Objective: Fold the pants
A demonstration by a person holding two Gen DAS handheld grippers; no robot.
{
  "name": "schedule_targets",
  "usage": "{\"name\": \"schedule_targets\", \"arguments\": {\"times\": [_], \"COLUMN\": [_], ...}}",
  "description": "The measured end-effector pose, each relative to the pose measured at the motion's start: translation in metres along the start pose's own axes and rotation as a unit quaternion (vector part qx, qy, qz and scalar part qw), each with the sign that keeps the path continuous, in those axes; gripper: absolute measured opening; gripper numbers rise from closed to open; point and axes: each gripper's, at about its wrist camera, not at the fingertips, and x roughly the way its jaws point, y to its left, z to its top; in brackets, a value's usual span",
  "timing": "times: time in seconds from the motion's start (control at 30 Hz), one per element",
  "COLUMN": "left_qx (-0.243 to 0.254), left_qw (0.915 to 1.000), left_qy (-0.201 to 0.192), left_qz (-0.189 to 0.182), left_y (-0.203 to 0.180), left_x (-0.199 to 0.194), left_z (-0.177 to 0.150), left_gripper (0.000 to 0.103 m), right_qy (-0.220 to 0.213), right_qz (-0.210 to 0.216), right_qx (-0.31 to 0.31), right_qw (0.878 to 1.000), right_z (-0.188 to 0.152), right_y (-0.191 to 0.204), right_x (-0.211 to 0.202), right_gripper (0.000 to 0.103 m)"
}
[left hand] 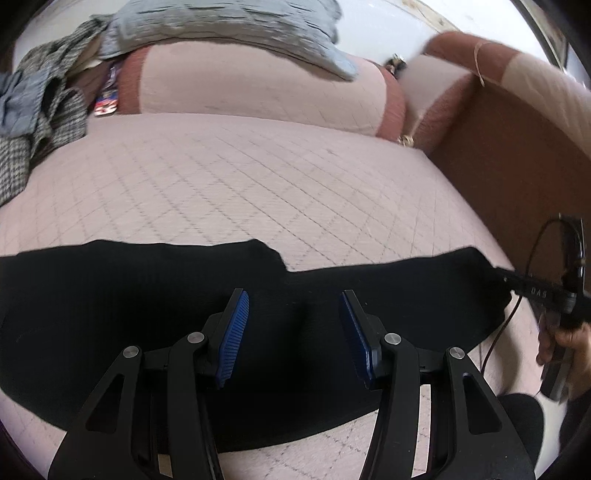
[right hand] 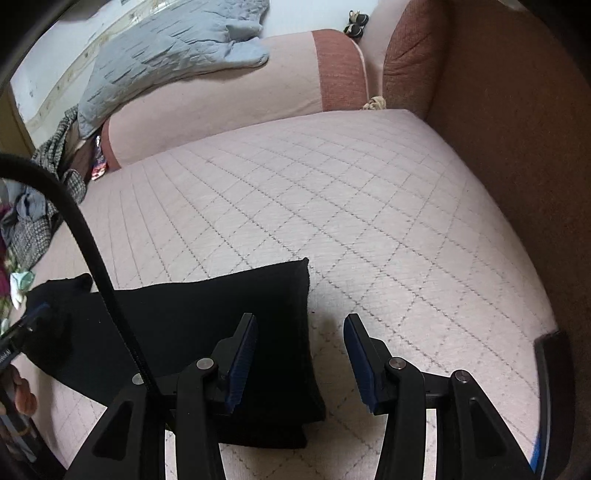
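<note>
Black pants (left hand: 147,314) lie flat across the front of a pink quilted sofa seat (left hand: 240,177), folded into a long band. My left gripper (left hand: 294,332) hovers over their middle, jaws open, nothing between the blue pads. In the right wrist view the pants' right end (right hand: 207,314) shows a squared corner. My right gripper (right hand: 300,360) hangs open just past that edge, its left finger (right hand: 242,363) over the cloth and its right one over bare seat. The right gripper (left hand: 546,295) also shows at the left wrist view's right edge, held by a hand (left hand: 565,347).
A grey quilted blanket (left hand: 236,29) drapes over the backrest. A heap of checked and blue clothes (left hand: 33,110) sits at the seat's left end. A brown armrest (right hand: 517,147) bounds the right side. A black cable (right hand: 85,229) crosses the right wrist view.
</note>
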Motion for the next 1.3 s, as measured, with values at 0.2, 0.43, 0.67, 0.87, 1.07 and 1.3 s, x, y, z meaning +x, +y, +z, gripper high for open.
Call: {"name": "schedule_targets", "arguments": {"times": [0.2, 0.43, 0.67, 0.87, 1.07, 1.3], "left_qx": [0.012, 0.003, 0.008, 0.011, -0.001, -0.004], "left_qw": [0.9999, 1.0, 1.0, 0.9999, 1.0, 1.0], "left_qy": [0.006, -0.005, 0.004, -0.002, -0.002, -0.008], "left_qz": [0.007, -0.004, -0.003, -0.002, -0.003, 0.004], "left_y": [-0.004, 0.003, 0.001, 0.002, 0.009, 0.011], "left_x": [0.007, 0.001, 0.005, 0.0, -0.003, -0.001], "left_z": [0.001, 0.004, 0.003, 0.003, 0.003, 0.009], "left_gripper": [0.051, 0.051, 0.051, 0.051, 0.051, 0.051], "right_qy": [-0.006, -0.027, 0.018, 0.011, 0.03, 0.022], "right_qz": [0.033, 0.094, 0.055, 0.09, 0.05, 0.071], "right_qx": [-0.032, -0.01, 0.009, 0.0, -0.03, 0.019], "right_qw": [0.999, 0.995, 0.998, 0.996, 0.998, 0.997], "right_z": [-0.002, -0.004, -0.02, -0.016, -0.017, -0.028], "right_y": [0.012, 0.001, -0.009, -0.004, 0.007, -0.015], "right_x": [-0.004, -0.046, 0.001, -0.006, -0.003, -0.019], "right_gripper": [0.007, 0.006, 0.007, 0.007, 0.029, 0.053]}}
